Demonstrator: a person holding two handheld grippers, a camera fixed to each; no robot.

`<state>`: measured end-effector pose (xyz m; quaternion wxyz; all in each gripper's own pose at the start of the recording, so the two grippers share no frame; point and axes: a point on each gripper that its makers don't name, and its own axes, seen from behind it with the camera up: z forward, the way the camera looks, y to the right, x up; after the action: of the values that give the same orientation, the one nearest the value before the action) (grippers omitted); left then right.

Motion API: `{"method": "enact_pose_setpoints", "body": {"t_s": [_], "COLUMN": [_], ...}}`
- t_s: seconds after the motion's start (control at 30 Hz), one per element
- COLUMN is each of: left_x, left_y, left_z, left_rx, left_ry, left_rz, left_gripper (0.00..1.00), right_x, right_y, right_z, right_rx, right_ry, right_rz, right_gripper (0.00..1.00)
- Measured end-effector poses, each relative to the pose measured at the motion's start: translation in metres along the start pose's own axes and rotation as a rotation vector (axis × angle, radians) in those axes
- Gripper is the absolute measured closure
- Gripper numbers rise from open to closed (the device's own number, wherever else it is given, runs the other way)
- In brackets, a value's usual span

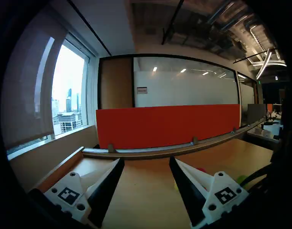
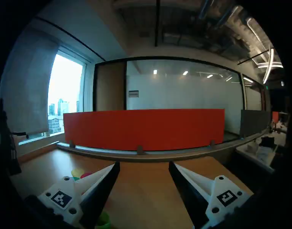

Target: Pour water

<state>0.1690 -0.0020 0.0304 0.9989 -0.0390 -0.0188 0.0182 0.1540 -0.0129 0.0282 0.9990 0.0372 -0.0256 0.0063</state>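
Cups show only as coloured scraps, too hidden to be sure of their shape. In the right gripper view a yellow rim and a pink rim peek over a finger at eight o'clock, and a green rim sits at seven. In the left gripper view a pink scrap and a green scrap lie at four o'clock. The right gripper stands wide apart, gripping nothing, over the wooden desk. The left gripper gapes equally wide, empty. Beyond, at twelve o'clock, runs an orange partition, with a window at ten.
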Motion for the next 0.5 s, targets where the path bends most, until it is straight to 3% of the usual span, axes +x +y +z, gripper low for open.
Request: {"method": "enact_pose_setpoints", "body": {"t_s": [0.2, 0.5], "left_x": [0.02, 0.015], "left_y": [0.005, 0.002], "left_z": [0.004, 0.009], "left_rx": [-0.021, -0.026], "left_ry": [-0.007, -0.058], "left_rz": [-0.018, -0.076], "left_gripper": [0.13, 0.13], "right_x": [0.023, 0.028], "right_y": [-0.008, -0.014], "right_z": [0.003, 0.004], "right_rx": [0.025, 0.053], "right_ry": [0.018, 0.021], "right_rz": [-0.042, -0.039], "right_gripper": [0.01, 0.01]}}
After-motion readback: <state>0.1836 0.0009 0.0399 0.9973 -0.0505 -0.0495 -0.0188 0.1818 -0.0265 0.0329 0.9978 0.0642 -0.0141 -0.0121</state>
